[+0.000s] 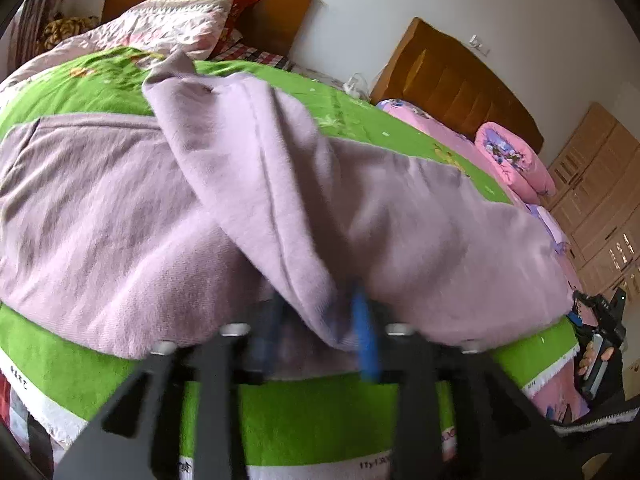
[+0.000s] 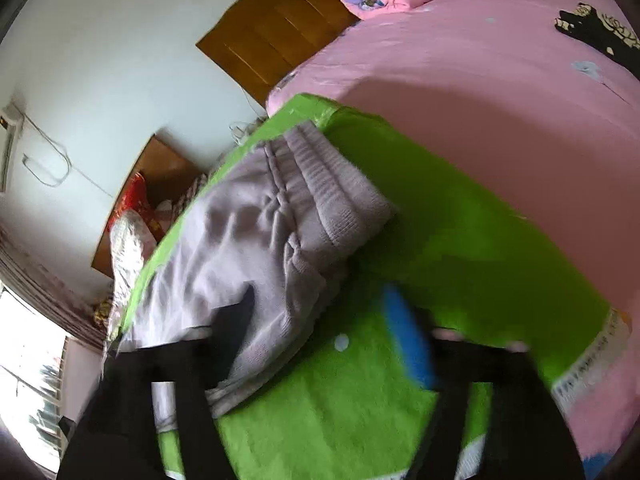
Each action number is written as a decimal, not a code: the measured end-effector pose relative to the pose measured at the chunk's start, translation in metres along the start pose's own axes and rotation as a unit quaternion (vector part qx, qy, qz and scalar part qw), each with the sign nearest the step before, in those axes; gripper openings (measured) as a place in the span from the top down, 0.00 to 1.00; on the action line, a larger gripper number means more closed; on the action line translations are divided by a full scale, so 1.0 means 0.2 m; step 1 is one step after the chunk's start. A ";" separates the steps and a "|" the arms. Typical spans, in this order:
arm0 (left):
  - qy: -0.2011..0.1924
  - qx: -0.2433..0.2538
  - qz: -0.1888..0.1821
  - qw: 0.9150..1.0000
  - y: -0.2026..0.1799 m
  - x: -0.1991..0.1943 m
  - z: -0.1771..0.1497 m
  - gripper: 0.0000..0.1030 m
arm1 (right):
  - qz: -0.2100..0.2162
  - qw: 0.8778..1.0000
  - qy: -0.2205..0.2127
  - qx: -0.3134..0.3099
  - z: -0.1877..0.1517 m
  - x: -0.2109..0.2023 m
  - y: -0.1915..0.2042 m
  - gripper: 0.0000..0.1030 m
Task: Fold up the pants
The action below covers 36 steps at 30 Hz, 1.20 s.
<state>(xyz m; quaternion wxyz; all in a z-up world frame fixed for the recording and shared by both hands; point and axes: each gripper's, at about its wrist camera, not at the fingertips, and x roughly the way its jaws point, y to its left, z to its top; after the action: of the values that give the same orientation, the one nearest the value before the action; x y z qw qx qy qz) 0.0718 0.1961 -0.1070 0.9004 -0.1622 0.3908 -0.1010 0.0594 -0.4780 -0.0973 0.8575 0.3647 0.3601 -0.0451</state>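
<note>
Lilac pants lie spread on a green blanket on the bed. One pant leg is lifted and drawn diagonally over the rest. My left gripper is shut on the end of that leg, cloth pinched between its blue pads. In the right wrist view the pants' ribbed waistband lies on the green blanket. My right gripper is open just above the blanket, its left finger over the pants, its blue right pad over bare blanket. The view is blurred.
A pink-covered bed adjoins the green blanket on the right, with a rolled pink quilt and a black patterned cloth. Wooden headboards stand against the wall. A quilt and pillows lie at the far end. Cupboards stand right.
</note>
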 end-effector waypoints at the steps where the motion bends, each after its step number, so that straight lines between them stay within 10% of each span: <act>1: -0.004 0.003 0.004 1.000 -0.01 -0.01 0.00 0.37 | -0.003 1.000 -0.005 0.003 0.00 -0.02 -0.01 0.31; 10: -0.006 0.021 0.015 1.000 -0.06 0.03 0.01 0.25 | 0.025 0.999 0.033 -0.006 0.12 0.17 0.02 0.30; 14: -0.003 0.021 0.020 1.000 -0.06 0.03 0.02 0.25 | 0.003 1.000 0.004 -0.018 0.18 0.13 0.07 0.76; 18: -0.003 0.021 0.026 0.999 -0.06 0.01 0.02 0.25 | 0.000 0.997 -0.056 -0.047 0.19 -0.05 0.16 0.80; 23: 0.001 0.049 0.045 0.998 -0.08 0.04 0.01 0.25 | -0.032 0.999 -0.032 0.019 0.09 0.12 -0.06 0.81; 26: -0.001 0.057 0.047 0.997 -0.09 0.04 0.00 0.23 | -0.038 0.999 -0.021 0.007 0.11 0.10 -0.03 0.74; 27: 0.000 0.061 0.044 0.997 -0.09 0.04 0.01 0.21 | -0.048 0.999 -0.016 0.000 0.12 0.10 -0.01 0.45; 29: 0.002 0.067 0.037 0.997 -0.09 0.04 0.01 0.19 | -0.106 0.994 -0.029 -0.022 0.14 0.04 0.06 0.20; 33: -0.006 0.047 0.029 0.998 -0.05 0.00 0.01 0.15 | -0.148 0.980 -0.094 -0.092 0.14 -0.09 0.30 0.20; 36: -0.037 0.017 0.012 0.999 0.02 -0.09 0.02 0.12 | -0.096 0.975 -0.074 -0.185 0.09 0.00 0.63 0.20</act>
<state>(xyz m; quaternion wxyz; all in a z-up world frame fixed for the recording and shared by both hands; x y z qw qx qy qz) 0.0631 0.2051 -0.0945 0.9179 -0.1461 0.3577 -0.0906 0.1134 -0.3980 -0.0133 0.9261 0.1591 0.3310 -0.0864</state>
